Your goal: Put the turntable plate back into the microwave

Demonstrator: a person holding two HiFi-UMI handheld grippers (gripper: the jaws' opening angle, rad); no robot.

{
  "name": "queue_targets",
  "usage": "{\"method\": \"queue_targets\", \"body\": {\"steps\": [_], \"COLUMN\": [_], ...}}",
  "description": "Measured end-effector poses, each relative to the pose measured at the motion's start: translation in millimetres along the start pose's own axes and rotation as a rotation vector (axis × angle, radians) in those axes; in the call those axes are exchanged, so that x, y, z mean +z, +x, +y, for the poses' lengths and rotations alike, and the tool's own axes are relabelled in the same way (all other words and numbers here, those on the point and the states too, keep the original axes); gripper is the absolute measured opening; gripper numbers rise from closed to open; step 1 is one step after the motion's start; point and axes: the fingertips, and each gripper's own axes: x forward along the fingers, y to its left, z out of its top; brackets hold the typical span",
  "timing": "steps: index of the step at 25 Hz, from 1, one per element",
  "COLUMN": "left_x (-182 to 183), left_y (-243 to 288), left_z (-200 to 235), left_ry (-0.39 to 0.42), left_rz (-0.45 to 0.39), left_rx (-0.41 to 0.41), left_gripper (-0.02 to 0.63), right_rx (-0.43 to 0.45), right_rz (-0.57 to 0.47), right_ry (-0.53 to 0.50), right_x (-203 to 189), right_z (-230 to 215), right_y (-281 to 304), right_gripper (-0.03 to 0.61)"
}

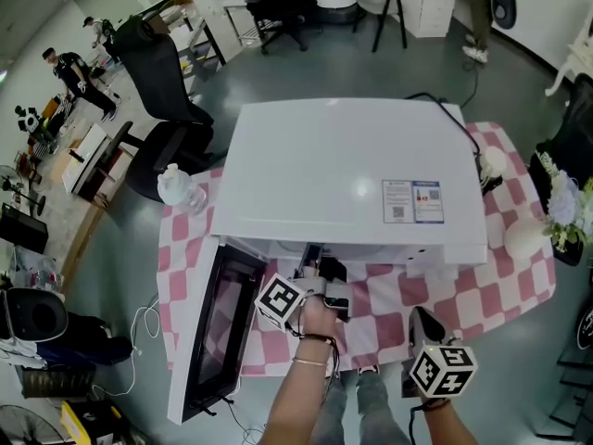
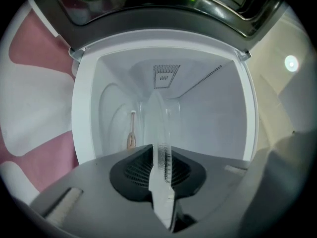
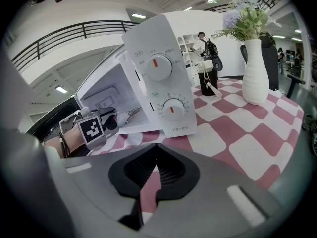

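Left gripper (image 2: 161,175) pinching turntable plate (image 2: 157,128) by rim, plate reaching into microwave (image 2: 218,118) cavity; aiming to slide it in level, centre before releasing. Right gripper (image 3: 153,175) idling pressed together, empty

1 microwave (image 1: 343,170), 1 plate (image 2: 159,120), 2 hand-held grippers (image 1: 320,272) (image 1: 422,323), prob. 1 bottle (image 1: 181,188).

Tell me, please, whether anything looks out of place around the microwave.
Only the glass turntable plate: it is not seated in the microwave but clamped by its rim in the left gripper, reaching into the open cavity. Nothing looks spilled.
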Motion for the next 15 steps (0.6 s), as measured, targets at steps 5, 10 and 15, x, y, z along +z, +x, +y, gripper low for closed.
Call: {"method": "queue_targets", "body": {"steps": [5, 10, 15], "left_x": [1, 2, 1], "left_y": [3, 7, 11], "left_z": [5, 10, 11], "left_ry": [-0.006, -0.016, -0.02], "left_rz": [-0.008, -0.005, -0.005], "left_rx": [0.021, 0.037, 0.049], "left_gripper": [0.037, 0.037, 0.035], "right_rx": [0.004, 0.006, -0.001], "right_rz": [0.006, 0.01, 0.011], "right_ry": [0.002, 0.001, -0.002], "right_x": [-1, -1, -1], "right_z": [2, 3, 1], "right_y": [3, 4, 4], "right_gripper": [0.009, 0.009, 0.009]}}
